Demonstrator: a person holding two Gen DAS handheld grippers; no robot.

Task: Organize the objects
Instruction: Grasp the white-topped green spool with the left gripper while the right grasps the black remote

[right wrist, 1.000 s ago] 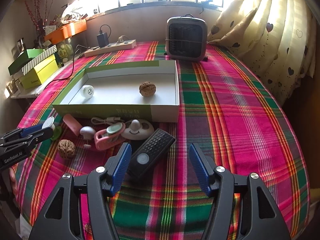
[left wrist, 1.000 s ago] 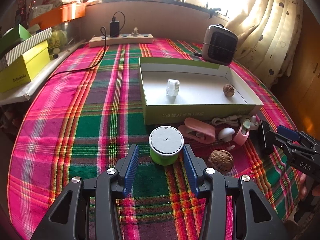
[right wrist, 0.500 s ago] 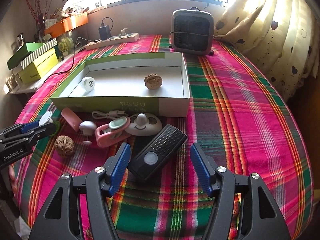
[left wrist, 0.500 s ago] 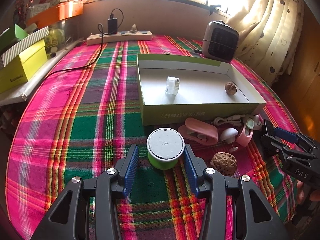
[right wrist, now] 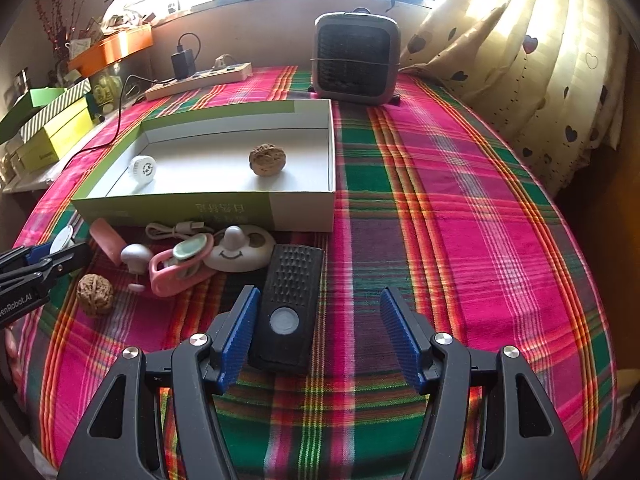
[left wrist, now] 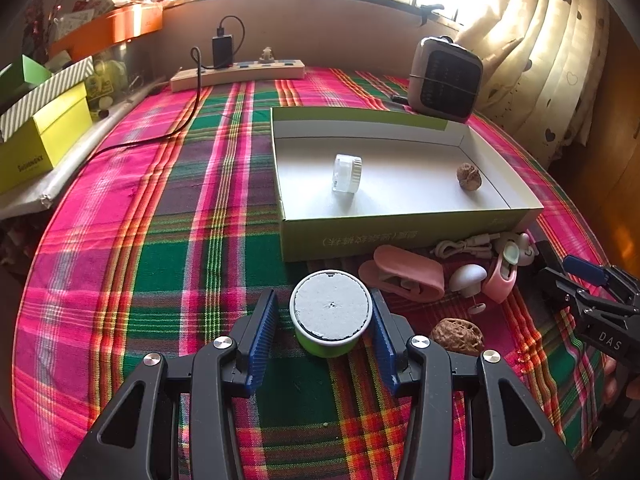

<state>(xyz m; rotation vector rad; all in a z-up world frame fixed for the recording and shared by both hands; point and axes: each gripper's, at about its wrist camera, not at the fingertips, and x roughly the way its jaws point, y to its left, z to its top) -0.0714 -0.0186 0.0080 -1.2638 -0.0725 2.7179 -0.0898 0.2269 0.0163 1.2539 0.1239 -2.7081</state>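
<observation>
Two grippers, each lined up on its own item now. Left gripper (left wrist: 324, 330) has crept fwd since a sec ago: the green tub (left wrist: 331, 312) w/ grey lid, which sat ahead of the fingertips, is now betw. the fingers. Fingers apart; right one looks to touch the tub wall, small gap on the left one, so no clamp yet. Tub sits on the plaid desk (left wrist: 168, 264), just in front of the green-sided box (left wrist: 400, 232).

Right gripper (right wrist: 318, 334) also moved in: black remote (right wrist: 289, 304), earlier angled ahead of it, now lies lengthwise betw. the fingers, close against the left one, wide gap to the right one. Fingers wide apart, nothing gripped.

Box already holds a white cap (left wrist: 347, 173) + one walnut (left wrist: 469, 176). Outside near its front wall: pink clip (left wrist: 404, 274), second walnut (left wrist: 457, 336), cable, small bits.

Meaning, prob.: approach done both sides; next step is closing, then lift into box. Tub is round, so centre it first or it may roll out sideways.
</observation>
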